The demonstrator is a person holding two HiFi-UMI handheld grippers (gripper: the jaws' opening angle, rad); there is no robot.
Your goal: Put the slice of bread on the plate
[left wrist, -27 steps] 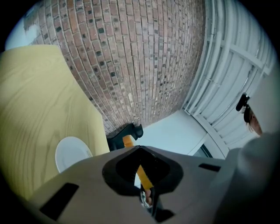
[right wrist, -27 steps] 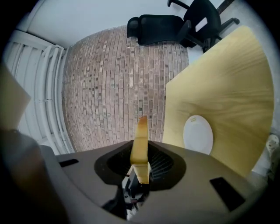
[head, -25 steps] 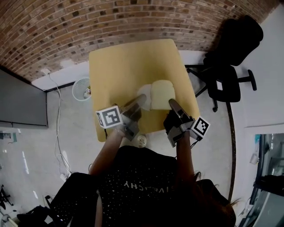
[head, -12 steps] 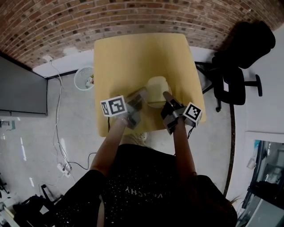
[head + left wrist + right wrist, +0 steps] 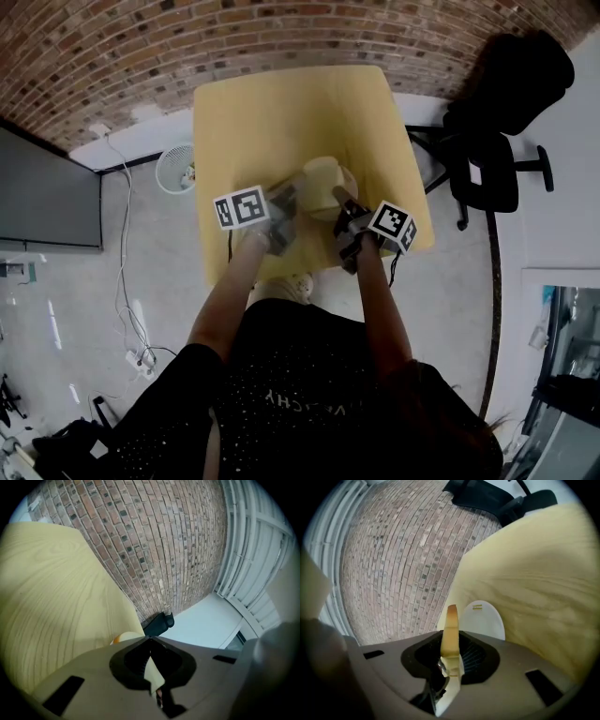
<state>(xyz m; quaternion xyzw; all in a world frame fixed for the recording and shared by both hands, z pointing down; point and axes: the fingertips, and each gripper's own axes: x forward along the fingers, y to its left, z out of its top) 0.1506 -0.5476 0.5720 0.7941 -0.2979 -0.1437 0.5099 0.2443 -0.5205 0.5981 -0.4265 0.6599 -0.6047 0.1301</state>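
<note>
Quick headcount: one yellow table (image 5: 272, 112), one slice of bread (image 5: 322, 174), one white plate (image 5: 485, 618). Two grippers, the left gripper (image 5: 298, 195) and the right gripper (image 5: 337, 195), so two marker cubes (image 5: 240, 207) (image 5: 392, 226) as well. One black office chair (image 5: 487, 183) at the upper right, one white bin (image 5: 175, 167) on the floor at the left, and one person (image 5: 309, 394).

Left gripper (image 5: 289, 199) and right gripper (image 5: 339, 199) dropped toward the pale wooden table (image 5: 253, 122). Tan-crusted slice of white bread (image 5: 319, 174), clamped between them, came down low over the round white plate (image 5: 352, 181).
</note>
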